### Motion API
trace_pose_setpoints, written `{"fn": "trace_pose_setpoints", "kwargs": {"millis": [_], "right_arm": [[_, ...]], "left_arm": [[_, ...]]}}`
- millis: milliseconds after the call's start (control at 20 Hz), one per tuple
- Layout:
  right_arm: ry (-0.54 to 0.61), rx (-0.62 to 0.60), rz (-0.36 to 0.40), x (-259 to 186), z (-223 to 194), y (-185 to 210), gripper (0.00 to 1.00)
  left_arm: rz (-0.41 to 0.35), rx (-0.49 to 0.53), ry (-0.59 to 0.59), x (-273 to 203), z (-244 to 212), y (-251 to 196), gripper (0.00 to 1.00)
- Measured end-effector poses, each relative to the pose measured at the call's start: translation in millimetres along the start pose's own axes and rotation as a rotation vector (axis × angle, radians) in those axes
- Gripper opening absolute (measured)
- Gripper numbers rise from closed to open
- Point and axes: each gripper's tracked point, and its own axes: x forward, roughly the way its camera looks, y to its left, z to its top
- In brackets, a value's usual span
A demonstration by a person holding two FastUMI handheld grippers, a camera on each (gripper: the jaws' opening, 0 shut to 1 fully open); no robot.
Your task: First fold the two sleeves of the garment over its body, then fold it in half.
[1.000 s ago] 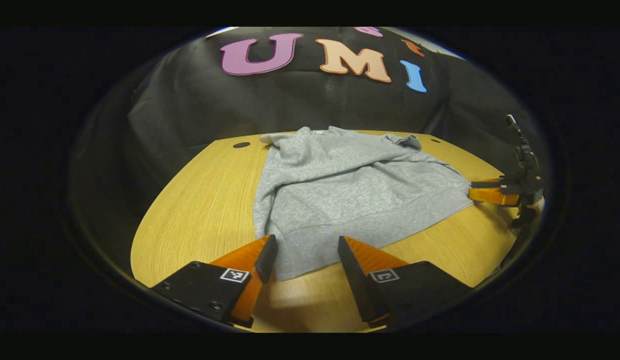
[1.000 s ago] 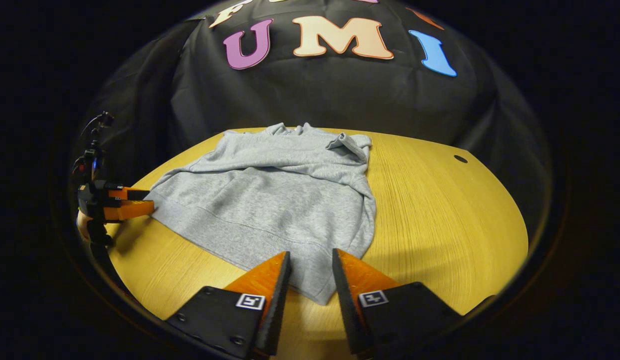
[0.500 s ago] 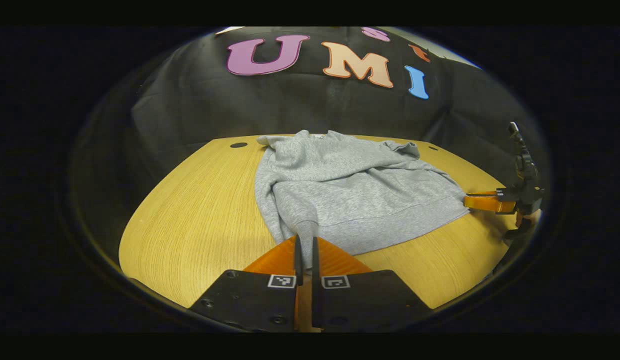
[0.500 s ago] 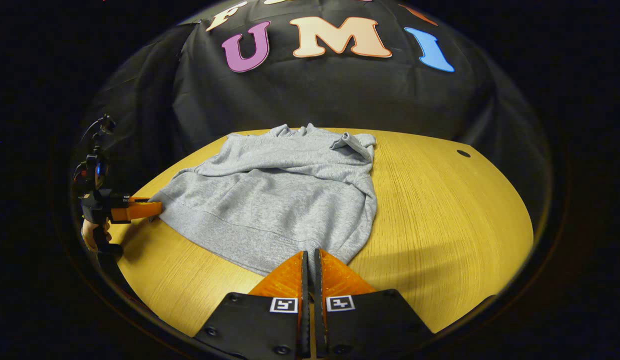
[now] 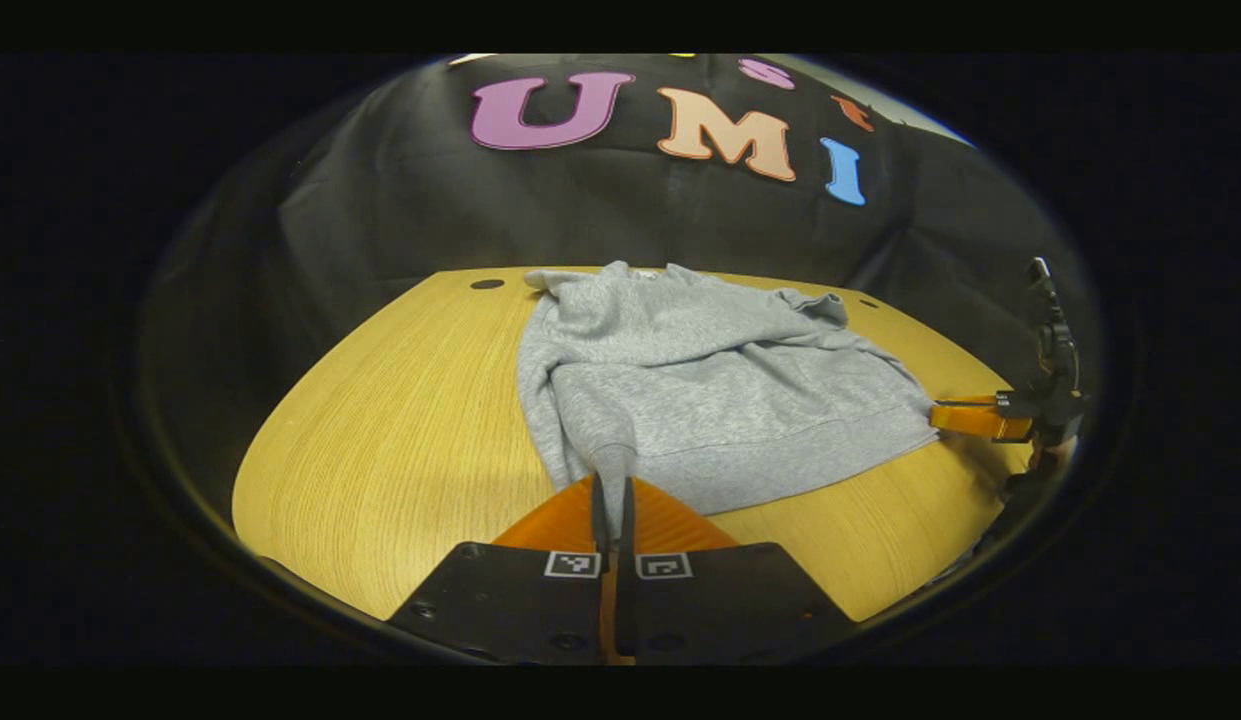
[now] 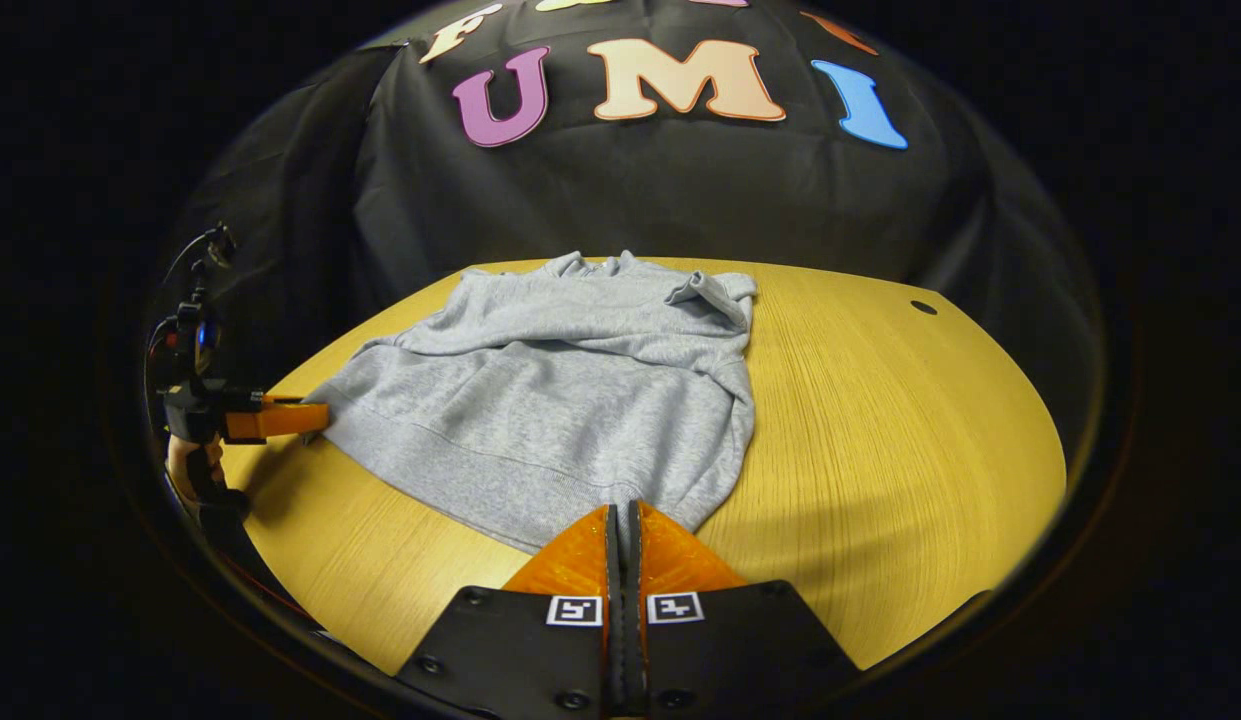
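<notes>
Wooden table point(image 5: 400, 400), round holes point(image 5: 487, 284).

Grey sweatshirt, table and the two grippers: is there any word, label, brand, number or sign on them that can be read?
None can be read.
Grey knit sweatshirt: no print, no legible tag.
Left gripper: square black-and-white markers behind its orange fingers; coded patterns, not words.
Right gripper: the same kind of markers; no text.
Yellow wooden table: no writing.
</notes>
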Motion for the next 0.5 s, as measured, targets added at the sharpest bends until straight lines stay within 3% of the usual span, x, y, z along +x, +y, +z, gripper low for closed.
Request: {"fn": "trace_pose_setpoints", "kwargs": {"millis": [500], "right_arm": [[-0.119, -0.064, 0.016, -7.3, 63.3, 5.5, 0.02]], "left_arm": [[-0.039, 0.033, -0.166, -18.7, 75.4, -14.8, 0.0]]}}
